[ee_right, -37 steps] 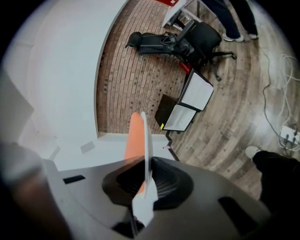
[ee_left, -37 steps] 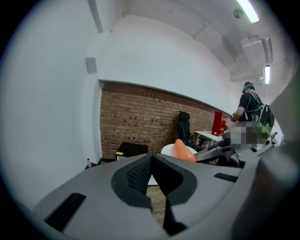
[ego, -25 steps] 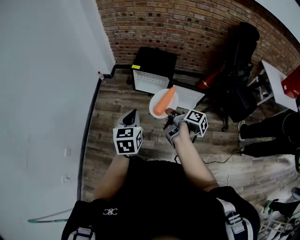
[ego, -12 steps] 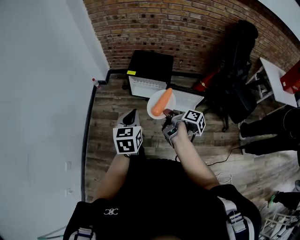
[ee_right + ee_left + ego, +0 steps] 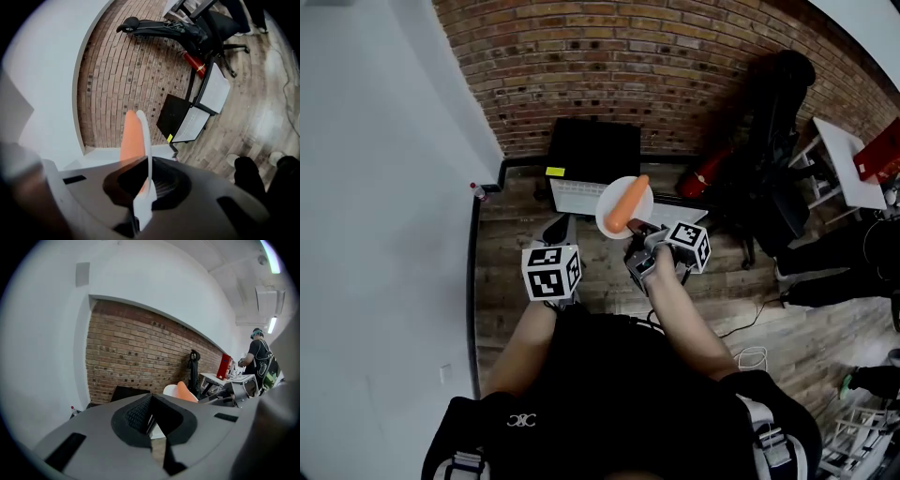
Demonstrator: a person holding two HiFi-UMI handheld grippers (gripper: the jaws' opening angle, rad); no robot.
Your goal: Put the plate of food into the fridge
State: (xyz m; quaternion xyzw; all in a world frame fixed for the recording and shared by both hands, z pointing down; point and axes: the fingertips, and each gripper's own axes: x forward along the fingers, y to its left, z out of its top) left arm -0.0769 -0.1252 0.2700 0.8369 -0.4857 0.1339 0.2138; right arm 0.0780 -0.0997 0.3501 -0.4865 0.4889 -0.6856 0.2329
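In the head view, we have drawn nearer the mini fridge (image 5: 592, 150). The white plate (image 5: 607, 200) now overlaps its open front, so loading looks close. Our right gripper (image 5: 636, 228) pinches the plate's near rim, and its jaws have just been tightening on it. The carrot (image 5: 629, 202) lies with its long axis pointing away from us, toward the brick wall (image 5: 609, 56).

In the left gripper view, our left gripper (image 5: 151, 417) is closed on nothing.

In the right gripper view, the plate sits edge-on between the jaws, with the carrot lengthwise along it.
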